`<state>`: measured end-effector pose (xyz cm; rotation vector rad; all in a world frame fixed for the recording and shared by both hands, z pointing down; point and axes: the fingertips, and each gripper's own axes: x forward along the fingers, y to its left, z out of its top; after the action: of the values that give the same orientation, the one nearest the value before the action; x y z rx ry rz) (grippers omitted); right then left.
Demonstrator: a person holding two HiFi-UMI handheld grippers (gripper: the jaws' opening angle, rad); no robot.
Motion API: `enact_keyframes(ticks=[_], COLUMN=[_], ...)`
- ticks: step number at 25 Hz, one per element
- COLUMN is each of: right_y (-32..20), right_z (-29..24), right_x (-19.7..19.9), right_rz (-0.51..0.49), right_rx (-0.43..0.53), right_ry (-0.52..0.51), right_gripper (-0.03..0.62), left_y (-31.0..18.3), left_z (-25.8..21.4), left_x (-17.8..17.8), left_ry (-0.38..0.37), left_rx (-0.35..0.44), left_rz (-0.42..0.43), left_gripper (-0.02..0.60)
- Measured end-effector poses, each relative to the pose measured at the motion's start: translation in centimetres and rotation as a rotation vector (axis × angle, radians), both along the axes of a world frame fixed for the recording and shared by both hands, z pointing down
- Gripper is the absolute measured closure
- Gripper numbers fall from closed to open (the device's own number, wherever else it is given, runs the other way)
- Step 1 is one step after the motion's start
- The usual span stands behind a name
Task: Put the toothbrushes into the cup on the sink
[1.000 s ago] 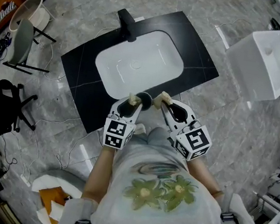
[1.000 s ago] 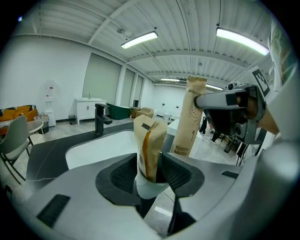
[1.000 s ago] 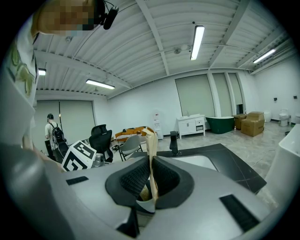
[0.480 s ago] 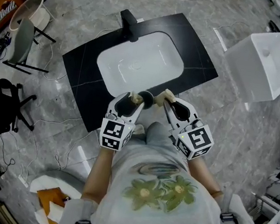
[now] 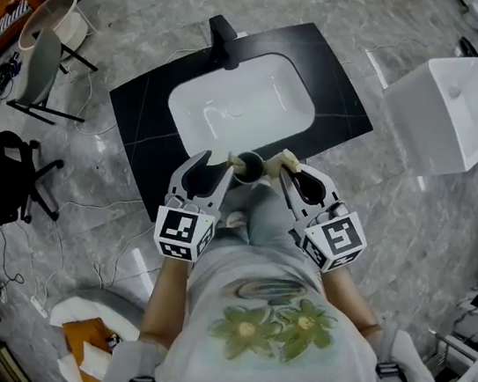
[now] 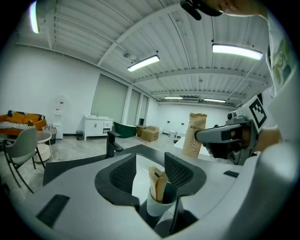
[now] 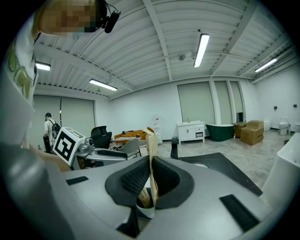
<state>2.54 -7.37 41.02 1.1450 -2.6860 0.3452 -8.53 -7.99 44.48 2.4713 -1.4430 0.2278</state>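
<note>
A pale cup (image 5: 249, 166) stands on the front edge of the black counter (image 5: 142, 127), beside the white sink basin (image 5: 238, 105). My left gripper (image 5: 209, 169) is just left of the cup. Its jaws are closing, but they still stand apart and the pads touch nothing. In the left gripper view the cup (image 6: 157, 206) shows in the gap past the left gripper (image 6: 150, 166), with a paper-wrapped toothbrush (image 6: 158, 180) leaning in it. My right gripper (image 7: 150, 176) is shut on another wrapped toothbrush (image 7: 151, 150), held upright with its lower end in the cup (image 7: 143, 211).
A black faucet (image 5: 222, 36) stands at the far side of the basin. A big white box (image 5: 452, 102) sits on the floor to the right, and a chair (image 5: 41, 58) to the left. Cables trail across the floor. A brown paper bag (image 6: 194, 136) stands beyond the right gripper.
My left gripper has opened, let go of its toothbrush in the cup and drawn back down and to the left. The right gripper has hardly moved.
</note>
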Motion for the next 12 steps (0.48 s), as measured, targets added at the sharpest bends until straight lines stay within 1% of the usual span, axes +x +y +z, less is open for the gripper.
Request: enact_keyframes(ticks=[4,7,12], right_y=[-0.5,-1.0,-1.5], right_z=[-0.5,-0.8,-1.1], right_x=[-0.3,-0.4,-0.8], right_rz=[-0.017,-0.021,-0.044], right_rx=[0.013,0.015,0.024], right_ry=[-0.004,-0.009,-0.016], right_gripper=[0.545,0.545,0.545], left_y=[-0.2,-0.5,-0.8], left_z=[-0.7,-0.9,-1.7], left_x=[-0.7,-0.9,-1.2], left_ry=[0.010,0.013,0.006], left_rx=[0.020,0.022,0.044], left_rz=[-0.029,-0.041,-0.064], left_gripper=[0.436,0.445,0.495])
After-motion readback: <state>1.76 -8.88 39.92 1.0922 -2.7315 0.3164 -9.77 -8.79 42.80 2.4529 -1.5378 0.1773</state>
